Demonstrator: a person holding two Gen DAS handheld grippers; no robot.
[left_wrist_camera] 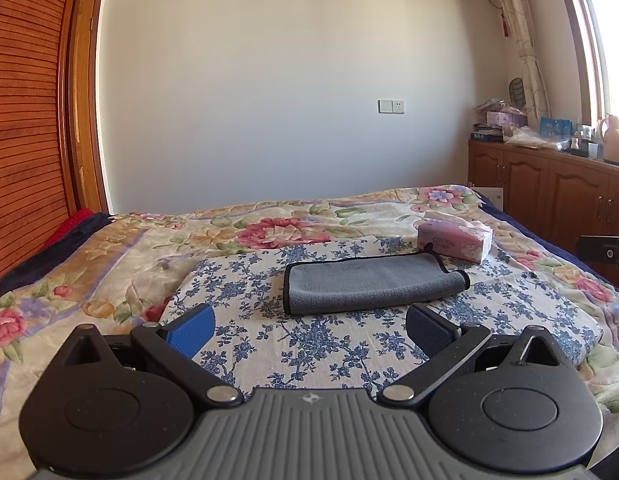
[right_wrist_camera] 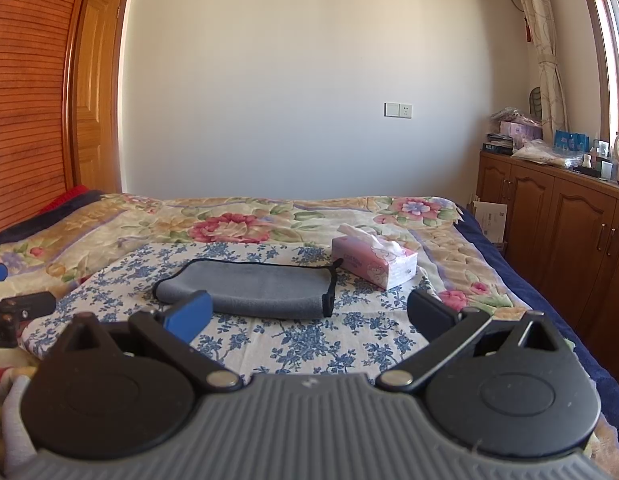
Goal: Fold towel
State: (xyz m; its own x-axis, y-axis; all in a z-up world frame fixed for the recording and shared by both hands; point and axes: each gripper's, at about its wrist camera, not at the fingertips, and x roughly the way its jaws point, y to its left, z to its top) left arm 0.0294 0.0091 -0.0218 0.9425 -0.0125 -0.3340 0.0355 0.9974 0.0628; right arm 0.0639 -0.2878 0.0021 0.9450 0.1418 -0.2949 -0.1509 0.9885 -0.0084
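Left tongs (left_wrist_camera: 309, 330): nearest the left wrist cam, low over the bed; blue pads spread wide, released, nothing btwn them. A bit of this tool shows at the left edge of the right wrist view (right_wrist_camera: 17, 312).
Right tongs (right_wrist_camera: 309, 316): nearest the right wrist cam, also low over the bed; pads wide apart, released, gripping nothing. Its black body pokes in at the right edge of the left wrist view (left_wrist_camera: 607, 254).
Towel (left_wrist_camera: 373, 286): grey w/ black trim, lying on the blue-flower cloth just ahead of both tongs, apart from them. Looks folded over into a long strip, rounded fold along the near edge. A black loop sticks up at its right end.
Towel, right view (right_wrist_camera: 257, 288): same strip; the left blue pad of the right tongs overlaps its near-left corner in the pic, contact can't be told.
Cloth (left_wrist_camera: 309, 356): white w/ blue flowers, spread flat on top of the quilt, under the towel.
Quilt (left_wrist_camera: 121, 264): cream w/ pink and yellow flowers, covers the bed.
Tissue pack (left_wrist_camera: 455, 240): pink, a white tissue sticking out the top; just behind the towel's right end, near the loop.
Cupboard (right_wrist_camera: 557, 224): brown wood, right of the bed, cluttered top under the window.
Wall (left_wrist_camera: 269, 100): plain white, switch plate at mid height.
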